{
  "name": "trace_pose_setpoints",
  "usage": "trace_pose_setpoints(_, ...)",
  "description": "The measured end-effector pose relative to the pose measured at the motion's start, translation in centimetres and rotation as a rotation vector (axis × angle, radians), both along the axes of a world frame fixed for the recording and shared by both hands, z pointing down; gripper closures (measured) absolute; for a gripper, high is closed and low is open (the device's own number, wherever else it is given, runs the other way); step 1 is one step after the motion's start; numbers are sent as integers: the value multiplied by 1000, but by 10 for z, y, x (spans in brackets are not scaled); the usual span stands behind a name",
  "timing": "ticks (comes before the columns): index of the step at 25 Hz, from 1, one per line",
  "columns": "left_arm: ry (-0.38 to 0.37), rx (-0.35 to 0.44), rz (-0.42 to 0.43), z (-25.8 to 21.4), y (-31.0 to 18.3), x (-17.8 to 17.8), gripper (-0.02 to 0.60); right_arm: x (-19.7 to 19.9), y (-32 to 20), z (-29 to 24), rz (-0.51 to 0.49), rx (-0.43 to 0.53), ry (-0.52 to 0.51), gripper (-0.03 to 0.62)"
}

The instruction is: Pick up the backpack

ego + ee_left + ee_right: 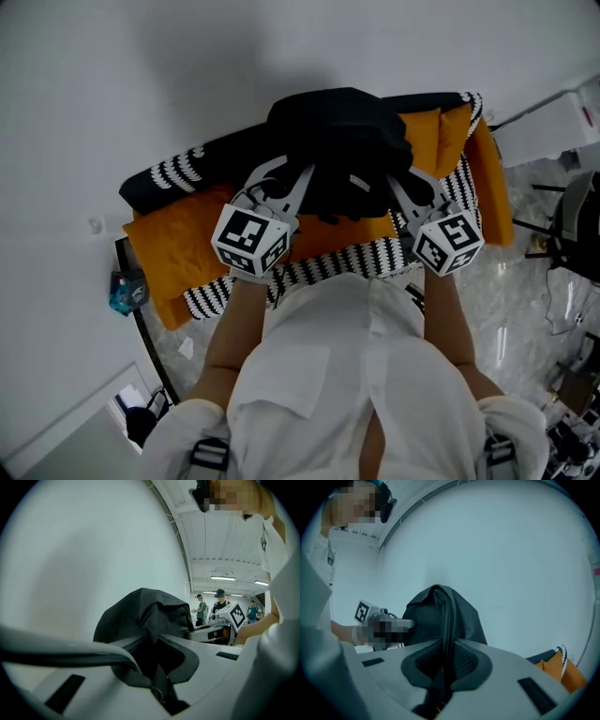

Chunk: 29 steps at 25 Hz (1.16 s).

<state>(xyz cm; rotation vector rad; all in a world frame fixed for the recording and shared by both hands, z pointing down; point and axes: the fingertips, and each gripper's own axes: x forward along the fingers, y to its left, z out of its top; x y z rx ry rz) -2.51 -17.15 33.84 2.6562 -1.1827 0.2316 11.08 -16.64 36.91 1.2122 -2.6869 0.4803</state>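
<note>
A black backpack (342,150) hangs between my two grippers, lifted above an orange cushioned seat (187,244). My left gripper (305,187) is shut on the bag's left side; in the left gripper view dark fabric and a strap (157,677) are pinched between the jaws, with the backpack (140,616) bulging beyond. My right gripper (398,192) is shut on the right side; in the right gripper view a zippered fold of the backpack (443,620) runs down between the pads (466,660). Each gripper's marker cube (248,239) faces the head camera.
The seat has a black-and-white striped border (347,258) and stands against a white wall (141,84). A blue item (127,291) lies at the seat's left. White boxes and cables (572,122) crowd the marble floor at right. Several people (220,604) stand far off.
</note>
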Motion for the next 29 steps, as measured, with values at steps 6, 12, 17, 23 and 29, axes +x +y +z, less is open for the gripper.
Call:
trace_pose_setpoints(6,24,51,8,-23,-1,3,543,2,0,-22,7,61,-3,549)
trace_pose_setpoints(12,42,62,10,-30,-1,3,543,1,0,-30,1,83,6,549)
trace_pose_setpoints(17,51,63,12,-33,0,1,543,-2,0,-32,-10,85,9,549)
trace_pose_setpoints(23,47,58,15,-31,5,4,543,-2,6,-28,-26,77,7,549)
trace_pose_setpoints(29,51,51,17,-29,5,5,543,-2,7,-27,-28,75,9,549)
